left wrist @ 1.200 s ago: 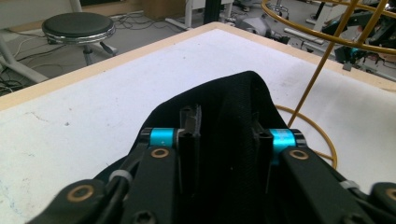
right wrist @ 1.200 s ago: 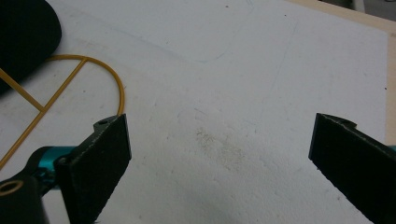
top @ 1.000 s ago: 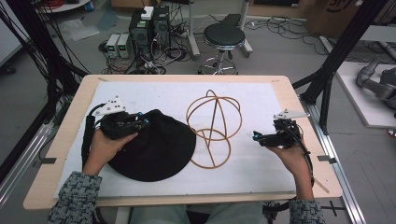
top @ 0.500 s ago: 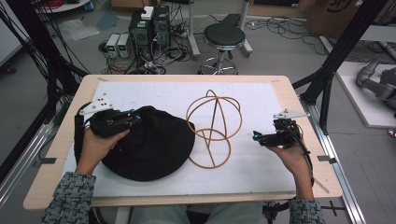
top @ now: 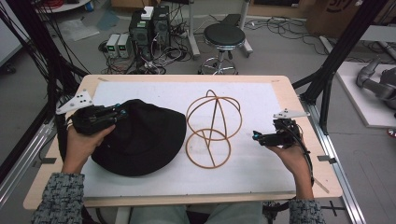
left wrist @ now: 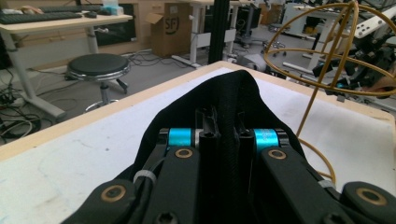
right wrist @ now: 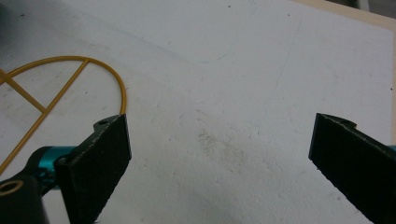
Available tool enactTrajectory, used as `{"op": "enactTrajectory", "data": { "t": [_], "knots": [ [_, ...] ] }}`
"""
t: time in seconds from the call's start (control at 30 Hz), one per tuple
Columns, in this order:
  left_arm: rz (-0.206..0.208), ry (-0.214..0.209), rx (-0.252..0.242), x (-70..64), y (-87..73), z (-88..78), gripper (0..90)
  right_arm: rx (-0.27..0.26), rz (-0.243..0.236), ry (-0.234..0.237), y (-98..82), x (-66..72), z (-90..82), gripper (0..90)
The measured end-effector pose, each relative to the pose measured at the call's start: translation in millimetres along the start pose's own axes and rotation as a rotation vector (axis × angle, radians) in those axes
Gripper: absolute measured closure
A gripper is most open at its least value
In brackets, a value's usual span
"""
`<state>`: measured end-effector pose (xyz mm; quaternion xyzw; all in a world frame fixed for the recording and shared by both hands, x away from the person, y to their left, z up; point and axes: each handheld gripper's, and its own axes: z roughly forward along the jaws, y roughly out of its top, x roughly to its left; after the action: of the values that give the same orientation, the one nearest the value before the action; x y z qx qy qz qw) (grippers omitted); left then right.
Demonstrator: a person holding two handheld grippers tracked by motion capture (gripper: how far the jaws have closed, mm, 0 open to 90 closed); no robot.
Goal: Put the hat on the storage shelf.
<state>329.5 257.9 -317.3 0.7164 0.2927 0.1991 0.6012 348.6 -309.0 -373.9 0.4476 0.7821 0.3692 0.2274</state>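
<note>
The left hand-held gripper [top: 122, 111] has its jaws pinched tight on the brim of the black hat [top: 140, 140]; in the left gripper view the dark fabric [left wrist: 233, 107] runs up between the two jaws and humps beyond them, that edge lifted off the white sheet. The rest of the hat lies spread on the left half of the surface [top: 261, 93], its right edge close to the wire hat stand [top: 212, 128] but not clearly touching it. The stand is a golden wire frame at the middle of the surface: a flat ring base with a rod rising to a round cage of hoops, and nothing sits on or inside that cage. The right hand-held gripper [top: 256, 136] rests low on the surface to the right of the stand, pointing toward it; its jaws stand wide apart with only bare white sheet between them, and the stand's base ring [right wrist: 70, 74] lies just beyond its left jaw.
</note>
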Motion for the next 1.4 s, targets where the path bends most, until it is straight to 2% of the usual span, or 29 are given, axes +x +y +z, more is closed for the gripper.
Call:
{"op": "enactTrajectory", "data": {
  "t": [0.27, 0.43, 0.6, 0.83, 1.17, 1.3, 1.4],
  "knots": [
    [-0.002, 0.040, -0.044, 7.9, 7.7, -23.1, 85.1, -0.006, 0.019, 0.009, -0.9, -3.5, -0.7, 5.2],
    [-0.017, 0.040, -0.078, 14.9, 12.4, -33.7, 85.1, -0.012, 0.022, 0.010, -0.5, -5.6, -1.8, 5.2],
    [0.015, 0.036, -0.089, 20.3, 17.2, -38.3, 85.1, -0.015, 0.024, 0.006, 0.1, -5.7, -2.0, 5.2],
    [0.008, 0.035, -0.134, 27.0, 38.7, -54.4, 85.2, -0.014, 0.026, 0.006, 0.5, -5.8, -2.8, 5.2],
    [0.019, -0.014, -0.176, 28.6, 66.2, -56.0, 85.4, -0.017, 0.020, 0.011, 1.1, -5.1, -2.0, 5.2],
    [0.012, -0.013, -0.166, 29.5, 77.1, -53.8, 85.4, -0.016, 0.027, 0.011, 1.0, -5.4, -2.1, 5.2],
    [0.009, -0.024, -0.182, 29.3, 84.3, -53.7, 85.4, -0.016, 0.026, 0.013, 1.0, -5.4, -2.2, 5.2]
  ]
}}
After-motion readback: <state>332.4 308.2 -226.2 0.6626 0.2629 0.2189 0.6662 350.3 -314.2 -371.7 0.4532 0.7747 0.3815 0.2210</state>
